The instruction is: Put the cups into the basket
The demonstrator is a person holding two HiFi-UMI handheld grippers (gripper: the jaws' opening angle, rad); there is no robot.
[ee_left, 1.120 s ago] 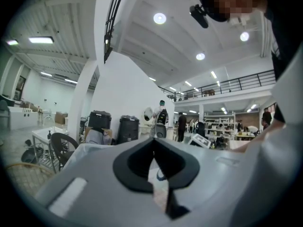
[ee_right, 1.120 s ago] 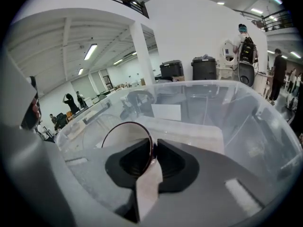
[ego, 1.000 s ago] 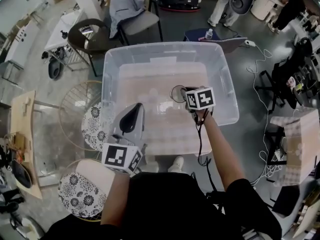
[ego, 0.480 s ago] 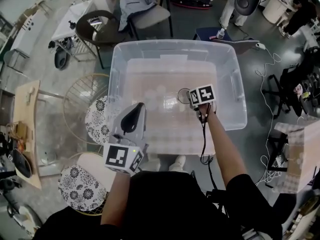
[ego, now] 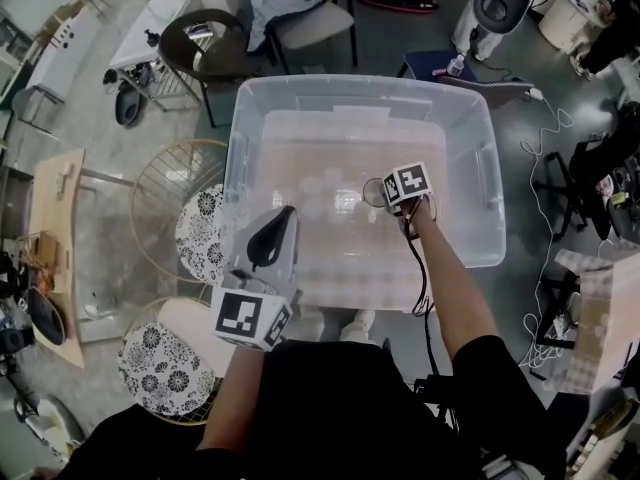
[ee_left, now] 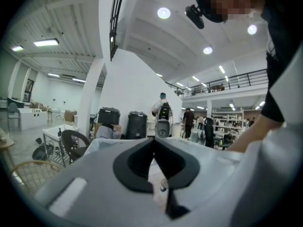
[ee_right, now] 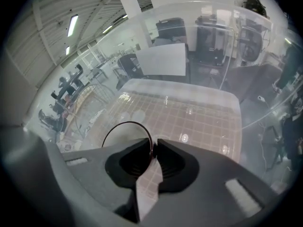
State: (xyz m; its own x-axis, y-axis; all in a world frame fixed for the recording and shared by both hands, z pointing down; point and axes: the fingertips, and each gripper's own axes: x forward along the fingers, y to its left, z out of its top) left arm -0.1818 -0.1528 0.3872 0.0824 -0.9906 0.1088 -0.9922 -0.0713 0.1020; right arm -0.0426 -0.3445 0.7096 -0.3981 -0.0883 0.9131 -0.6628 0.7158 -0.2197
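The clear, dark-rimmed plastic cup (ee_right: 127, 132) is pinched at its rim by the right hand-held gripper (ee_right: 155, 148), low inside the large transparent storage bin (ego: 255, 118), perhaps just off its floor. The left hand-held gripper (ee_left: 154, 141) is closed, empty.

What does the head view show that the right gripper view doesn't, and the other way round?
Only the head view: the left tool and the person's arms. Only the right gripper view: a close look at the right tool pinching the rim of the clear dark-rimmed cup. Both: that cup, inside the large clear plastic bin.
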